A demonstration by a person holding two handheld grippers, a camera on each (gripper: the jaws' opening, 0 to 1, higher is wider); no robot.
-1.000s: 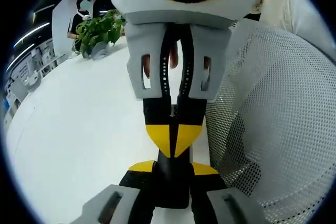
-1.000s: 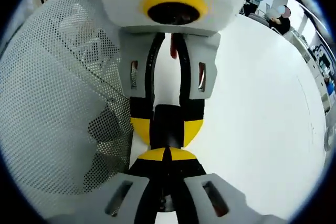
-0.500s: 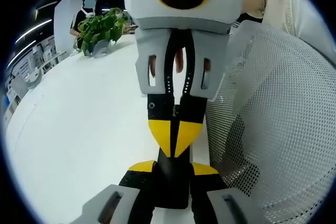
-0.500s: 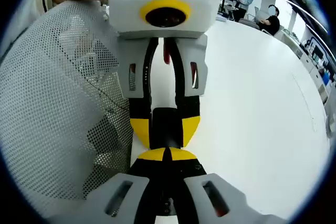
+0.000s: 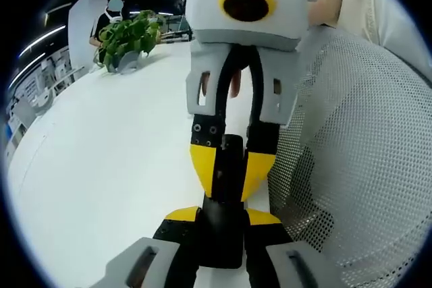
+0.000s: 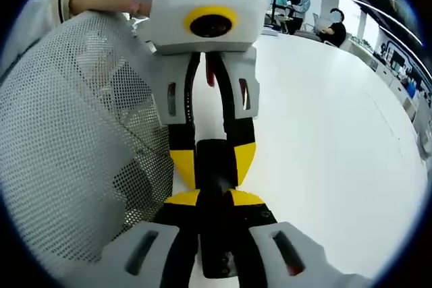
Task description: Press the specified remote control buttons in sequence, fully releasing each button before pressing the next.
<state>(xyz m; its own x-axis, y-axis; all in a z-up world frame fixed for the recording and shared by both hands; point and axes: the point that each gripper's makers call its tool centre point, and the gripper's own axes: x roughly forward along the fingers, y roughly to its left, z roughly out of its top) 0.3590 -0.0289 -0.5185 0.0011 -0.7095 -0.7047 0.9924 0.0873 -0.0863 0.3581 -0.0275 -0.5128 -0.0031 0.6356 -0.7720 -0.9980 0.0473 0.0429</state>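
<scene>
While both face each other over the white bench (image 5: 101, 166), the left hand-held gripper (image 5: 223, 224) clamps a black remote (image 5: 221, 231). The right hand-held gripper (image 6: 217, 204) clamps its other end. A potted plant (image 5: 127, 42) sits upper left.

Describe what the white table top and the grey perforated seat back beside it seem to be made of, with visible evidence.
Table top: seemingly a smooth white laminate or painted board, uniform with soft sheen. Seat back: probably grey woven or moulded plastic mesh, covered in regular small holes; which, unclear.

No text, label, brand, number or sign can be read in either view; any markings there may be are too small or blurred to make out.
</scene>
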